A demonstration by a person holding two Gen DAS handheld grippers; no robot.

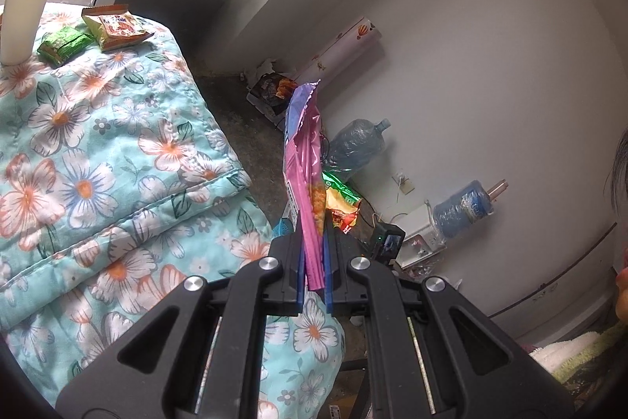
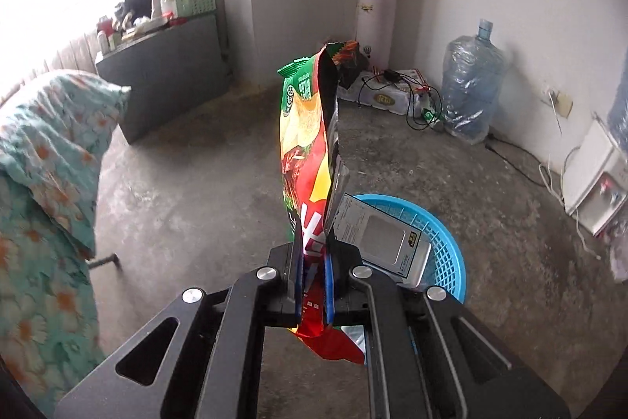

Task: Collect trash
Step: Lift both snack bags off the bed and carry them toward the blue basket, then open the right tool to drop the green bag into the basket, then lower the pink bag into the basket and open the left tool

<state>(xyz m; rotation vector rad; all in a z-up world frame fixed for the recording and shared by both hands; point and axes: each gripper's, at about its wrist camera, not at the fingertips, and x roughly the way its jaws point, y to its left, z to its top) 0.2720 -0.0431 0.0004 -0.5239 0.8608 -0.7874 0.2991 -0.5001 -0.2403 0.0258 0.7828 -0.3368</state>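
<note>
Far left of the left gripper's fingers, on the quilt (image 1: 117, 128): cup (image 1: 23, 18), green packet (image 1: 64, 44), orange packet (image 1: 117, 28). Untouched, well apart from the fingers, probably left to collect (cup may not be trash, cannot tell).

Left gripper (image 1: 314, 254): clenched on pink bag (image 1: 308, 160), pinched at one end between the pads, rest sticking out past the fingertips. Off the quilt edge, over floor.

Right gripper (image 2: 314, 262): clenched on red bag (image 2: 308, 144), same edge pinch, bag standing forward of the tips, tail hanging below the jaws.

Just right of and below the right fingers: blue basket (image 2: 443, 254) on the floor, silver pouch (image 2: 384, 238) already in it.

Status, as a guess: one piece binned, two in hand, two or three on the quilt. Next needs both bags dropped in the basket; right one is nearly over the rim, left one farther off (basket barely shows in the left view).
</note>
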